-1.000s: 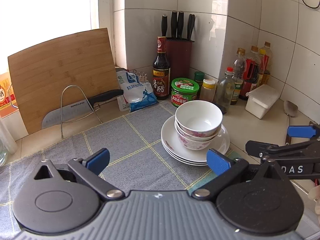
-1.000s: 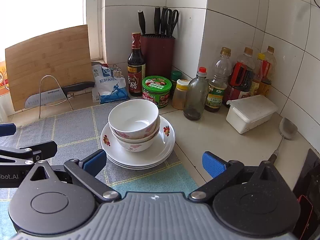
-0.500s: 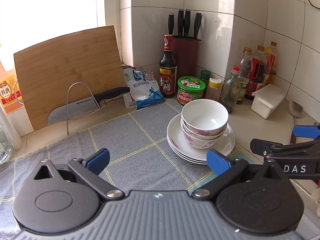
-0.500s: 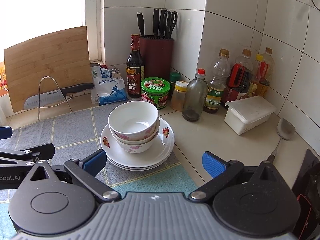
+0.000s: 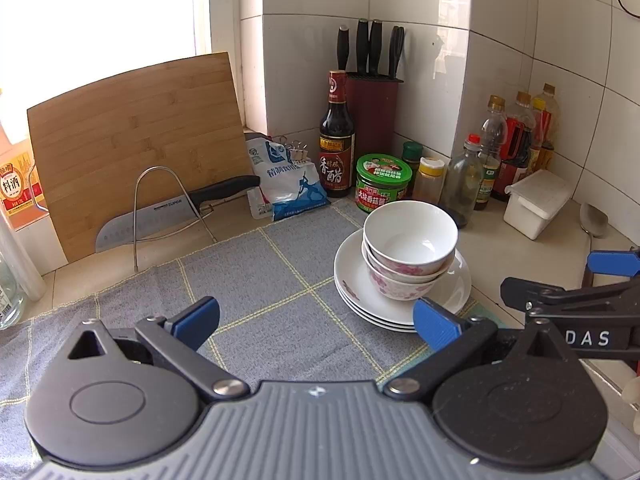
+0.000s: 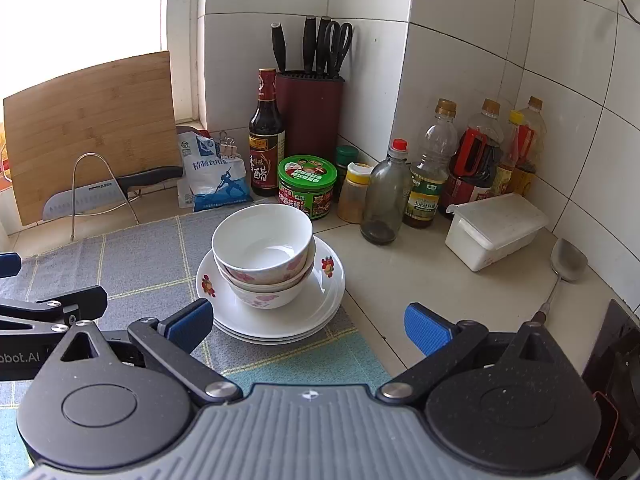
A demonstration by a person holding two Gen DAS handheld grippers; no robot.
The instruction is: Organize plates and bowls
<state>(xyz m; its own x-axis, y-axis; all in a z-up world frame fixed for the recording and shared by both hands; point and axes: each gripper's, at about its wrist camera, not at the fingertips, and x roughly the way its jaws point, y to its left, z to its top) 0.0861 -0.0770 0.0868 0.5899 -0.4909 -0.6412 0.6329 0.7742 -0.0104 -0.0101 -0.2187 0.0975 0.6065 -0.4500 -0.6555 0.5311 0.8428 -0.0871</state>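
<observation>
We've got both tongs released, nothing gripped: left tongs (image 5: 316, 322) and right tongs (image 6: 307, 326) hover just short of the stacked bowls (image 6: 262, 246) on plates (image 6: 324, 300).

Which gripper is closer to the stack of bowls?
Hard to call, perhaps the right. The right gripper sits just right of the bowls; the left gripper sits to their left. Both are open and short of them.

Three nested white floral bowls (image 5: 410, 252) sit on stacked white plates (image 5: 356, 288) at two o'clock on grey checked cloth (image 5: 256, 276); the open-jawed left gripper (image 5: 316, 322) hovers empty.
</observation>
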